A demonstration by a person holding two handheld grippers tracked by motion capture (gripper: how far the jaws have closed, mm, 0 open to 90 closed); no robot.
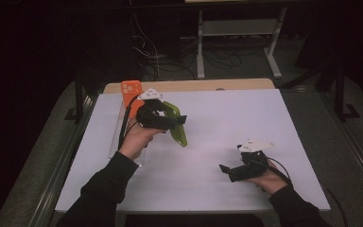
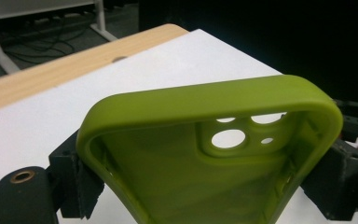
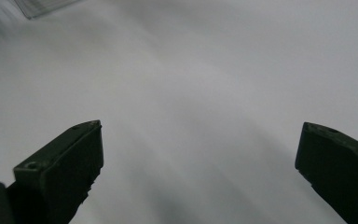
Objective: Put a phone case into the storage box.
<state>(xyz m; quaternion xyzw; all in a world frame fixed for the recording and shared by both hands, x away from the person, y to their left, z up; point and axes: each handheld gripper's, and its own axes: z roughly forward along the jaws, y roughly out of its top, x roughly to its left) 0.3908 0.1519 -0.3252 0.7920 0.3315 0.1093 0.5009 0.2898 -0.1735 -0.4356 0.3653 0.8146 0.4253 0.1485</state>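
Left gripper view: I am clamping a soft, matte green phone case [image 2: 177, 186] by its rounded edges. Right gripper [image 1: 231, 171] is hanging wide, nothing between its jaws, over the smooth white bench [image 1: 208, 142].

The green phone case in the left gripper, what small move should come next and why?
Probably bring the open, empty right gripper across to the green phone case. The left gripper clamps the case's sides and holds it above the white table, its other end free.

blurred: table surface [image 3: 191, 93] | cut off: green phone case [image 2: 205, 154] lower end, bottom edge
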